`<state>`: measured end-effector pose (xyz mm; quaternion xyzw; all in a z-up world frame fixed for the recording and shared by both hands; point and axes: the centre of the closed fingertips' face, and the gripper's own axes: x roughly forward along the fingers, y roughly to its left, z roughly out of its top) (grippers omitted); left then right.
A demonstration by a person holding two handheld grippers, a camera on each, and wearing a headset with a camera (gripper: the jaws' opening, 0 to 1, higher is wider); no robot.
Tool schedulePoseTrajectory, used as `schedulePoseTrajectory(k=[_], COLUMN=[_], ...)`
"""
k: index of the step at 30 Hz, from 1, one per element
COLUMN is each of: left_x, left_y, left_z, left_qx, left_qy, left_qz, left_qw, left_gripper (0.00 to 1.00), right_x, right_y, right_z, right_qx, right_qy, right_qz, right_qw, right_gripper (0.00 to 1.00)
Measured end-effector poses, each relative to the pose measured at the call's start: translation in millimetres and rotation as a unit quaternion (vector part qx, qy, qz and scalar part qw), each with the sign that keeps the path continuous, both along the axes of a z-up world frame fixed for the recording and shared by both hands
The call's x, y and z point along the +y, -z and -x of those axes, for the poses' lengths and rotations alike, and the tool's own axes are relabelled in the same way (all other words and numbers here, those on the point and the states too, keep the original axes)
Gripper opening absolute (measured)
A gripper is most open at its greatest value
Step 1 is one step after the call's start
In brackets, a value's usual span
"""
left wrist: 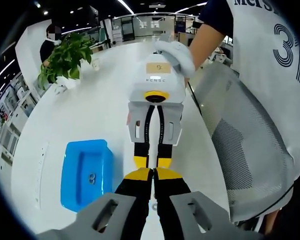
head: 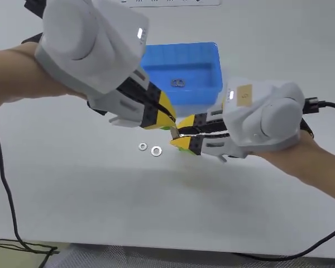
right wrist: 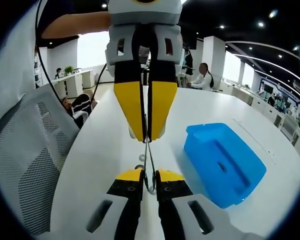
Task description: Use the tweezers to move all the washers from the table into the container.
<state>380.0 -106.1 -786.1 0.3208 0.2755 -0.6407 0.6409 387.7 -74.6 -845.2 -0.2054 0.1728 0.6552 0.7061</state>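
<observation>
White table point(head: 100, 201) open across bottom of frame, blue plastic container point(head: 204, 53) upper centre, your left gripper point(head: 170, 124) and right gripper point(head: 178, 139) tip-to-tip, both clenched on thin metal tweezers point(right wrist: 149, 172).

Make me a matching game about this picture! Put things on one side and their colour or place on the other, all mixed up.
Things:
1. container
2. tweezers
3. loose washers
4. plant

Colour or place:
A. green
B. pinched in yellow-tipped jaws
C. blue
D. lying on the table, outside the container

Pairs: 1-C, 2-B, 3-D, 4-A
</observation>
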Motion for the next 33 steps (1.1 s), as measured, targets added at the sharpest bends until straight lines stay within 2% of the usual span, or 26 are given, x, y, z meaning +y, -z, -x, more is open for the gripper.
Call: schedulePoseTrajectory(k=[9, 15, 20, 25, 31, 33], left_x=[-2.3, -5.1, -1.1, 4.9, 8.8, 9.7], left_y=[-0.6, -1.6, -7.9, -11.4, -26.3, -27.5], left_z=[-4.4, -0.4, -0.5, -3.7, -6.0, -6.6], left_qx=[0.003, 0.012, 0.015, 0.010, 0.000, -0.004], left_qy=[-0.009, -0.003, -0.002, 0.003, 0.007, 0.008], left_qz=[0.000, 0.004, 0.005, 0.001, 0.001, 0.003], left_qw=[1.0000, 0.9999, 0.9999, 0.9999, 1.0000, 1.0000], left_gripper=[0.06, 0.06, 0.06, 0.06, 0.06, 0.06], right_x=[-0.8, -2.3, -1.5, 0.4, 1.7, 2.0], right_y=[0.7, 0.2, -6.0, -12.3, -28.2, -33.2], right_z=[-2.0, -0.1, 1.5, 0.5, -1.4, -1.9], right_qx=[0.011, 0.014, 0.015, 0.009, 0.000, -0.004], right_qy=[0.007, 0.011, 0.016, 0.015, 0.015, 0.014], right_qz=[0.001, 0.002, -0.007, -0.006, -0.014, -0.017], right_qw=[0.9999, 0.9998, 0.9997, 0.9998, 0.9998, 0.9997], right_gripper=[0.10, 0.10, 0.10, 0.10, 0.10, 0.10])
